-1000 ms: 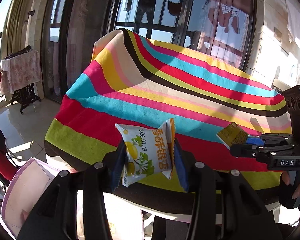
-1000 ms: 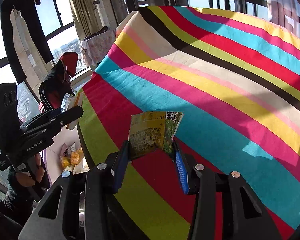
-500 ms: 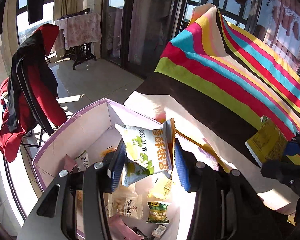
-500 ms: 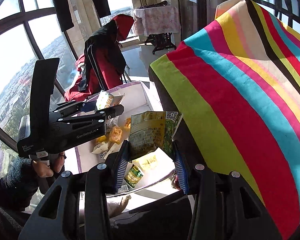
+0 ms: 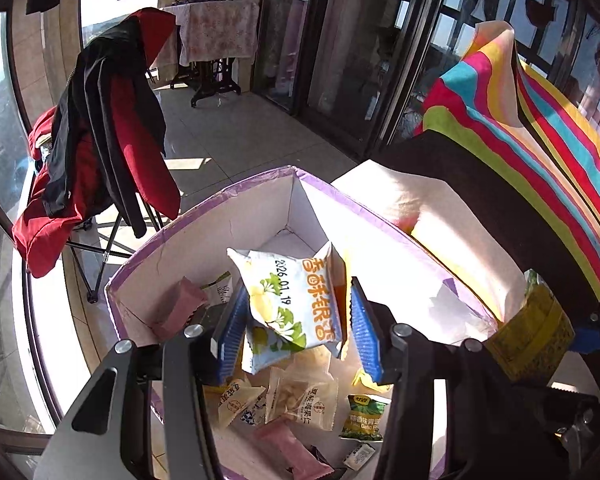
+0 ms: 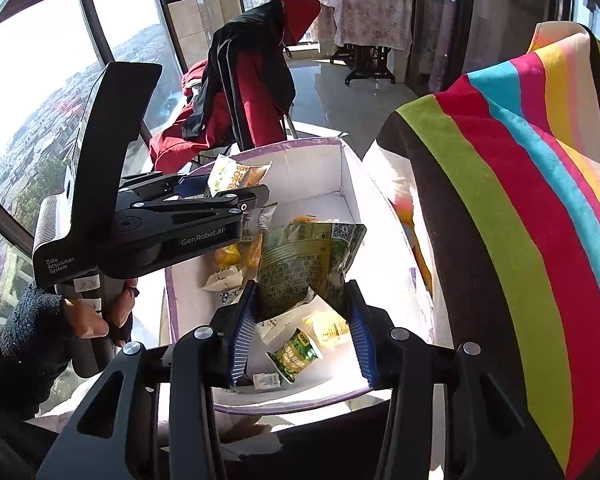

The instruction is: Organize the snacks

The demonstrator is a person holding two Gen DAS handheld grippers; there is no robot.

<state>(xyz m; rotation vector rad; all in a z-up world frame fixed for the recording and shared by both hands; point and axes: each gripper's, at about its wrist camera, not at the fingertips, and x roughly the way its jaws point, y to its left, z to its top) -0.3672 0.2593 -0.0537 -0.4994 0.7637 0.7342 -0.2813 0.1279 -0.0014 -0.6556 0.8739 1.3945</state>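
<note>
- The white snack packet (image 5: 296, 300) with orange print and a leaf motif is a sealed, air-puffed foil pouch; judged light, soft and crushable, with a smooth film surface likely to slip under a loose hold
- Recommended hold point for such a pouch: the lower body or a crimped seam edge, where the film is flat and the contents are not squeezed
- The left gripper (image 5: 296, 328) hangs over the open purple-rimmed box (image 5: 204, 208), its jaws opening; the white snack packet sits between the blue pads (image 5: 366, 340), with the right-hand pad showing a small gap to the film, so release appears to be under way
- The green snack packet (image 6: 308, 268), printed with a code square and fine text, is also a thin film pouch; judged light and flexible, creasing where it is pinched
- The right gripper (image 6: 302, 320) is clamped on the lower corners of the green snack packet, jaws partly apart to the width of the pouch, and holds it over the same box
- The box already contains several small snacks lying loose on its floor, among them pink wrapped bars (image 5: 178, 308) and a small green pea packet (image 6: 296, 354)
- The box stands just beside the striped cloth (image 6: 520, 208) covering the table edge
- A gloved hand (image 6: 80, 320) grips the handle of the left gripper, seen in the right wrist view
</note>
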